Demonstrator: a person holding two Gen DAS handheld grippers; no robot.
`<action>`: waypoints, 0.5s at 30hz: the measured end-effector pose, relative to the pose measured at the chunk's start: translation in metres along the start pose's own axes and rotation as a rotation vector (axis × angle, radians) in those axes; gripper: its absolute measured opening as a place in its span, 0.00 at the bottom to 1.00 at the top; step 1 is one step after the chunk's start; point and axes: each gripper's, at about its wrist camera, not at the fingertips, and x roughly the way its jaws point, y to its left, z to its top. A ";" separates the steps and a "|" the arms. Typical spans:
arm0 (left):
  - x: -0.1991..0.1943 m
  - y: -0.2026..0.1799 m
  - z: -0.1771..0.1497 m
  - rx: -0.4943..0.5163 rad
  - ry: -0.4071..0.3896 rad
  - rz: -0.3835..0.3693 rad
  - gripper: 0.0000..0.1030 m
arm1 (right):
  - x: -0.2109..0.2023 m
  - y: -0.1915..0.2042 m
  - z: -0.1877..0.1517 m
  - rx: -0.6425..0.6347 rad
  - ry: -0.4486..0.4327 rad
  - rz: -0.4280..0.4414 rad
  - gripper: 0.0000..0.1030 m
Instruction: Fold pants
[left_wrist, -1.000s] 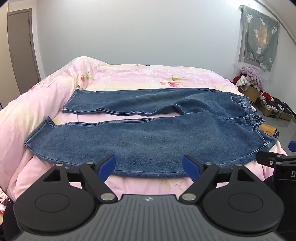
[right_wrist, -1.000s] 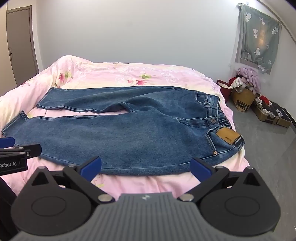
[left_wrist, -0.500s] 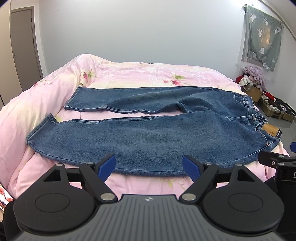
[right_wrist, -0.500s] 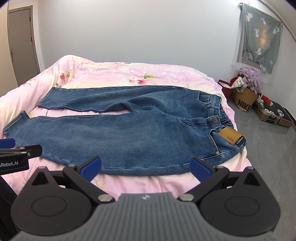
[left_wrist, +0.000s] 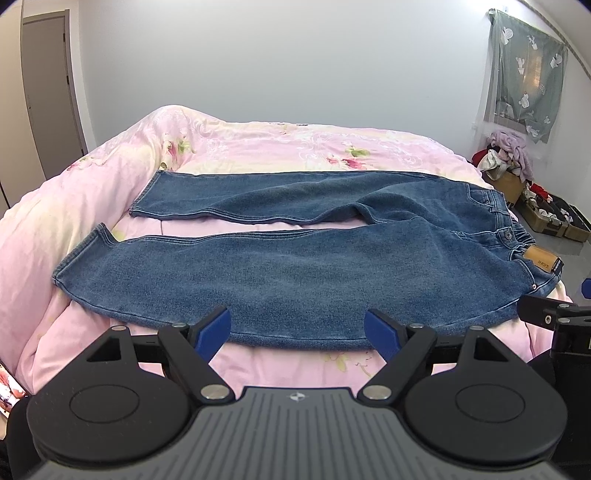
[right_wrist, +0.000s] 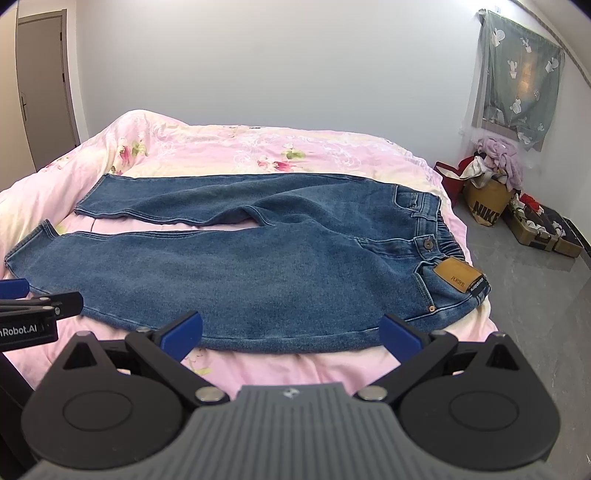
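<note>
Blue jeans (left_wrist: 295, 266) lie spread flat on a pink floral bed (left_wrist: 258, 147), legs apart and pointing left, waistband with a tan leather patch (left_wrist: 541, 261) at the right. The same jeans (right_wrist: 240, 266) and patch (right_wrist: 458, 275) fill the right wrist view. My left gripper (left_wrist: 297, 330) hovers open in front of the near leg's lower hem edge, nothing between its blue pads. My right gripper (right_wrist: 291, 332) is open too, just short of the near edge below the hip. Each gripper shows at the other view's side: the right gripper (left_wrist: 554, 317), the left gripper (right_wrist: 33, 310).
The bed's near edge (right_wrist: 295, 369) drops off below the jeans. Grey floor (right_wrist: 535, 314) lies to the right, with a Nike bag (right_wrist: 487, 206) of clothes and open boxes (right_wrist: 543, 229) by the wall. A curtain (right_wrist: 517, 81) hangs at right; a door (left_wrist: 51, 110) stands far left.
Both views have shifted slightly: the left gripper has risen and drawn back a little, so the jeans sit lower in its frame. The jeans themselves have not moved. Both grippers stayed open.
</note>
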 end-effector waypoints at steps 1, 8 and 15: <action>0.000 0.000 0.000 0.000 0.000 0.000 0.93 | 0.000 0.000 0.000 0.000 -0.001 0.000 0.95; -0.001 0.000 -0.001 -0.004 0.001 0.000 0.93 | -0.002 0.002 0.000 -0.002 -0.003 -0.004 0.95; -0.002 0.000 0.000 -0.004 0.001 0.000 0.93 | -0.003 0.002 0.000 -0.003 -0.004 -0.004 0.96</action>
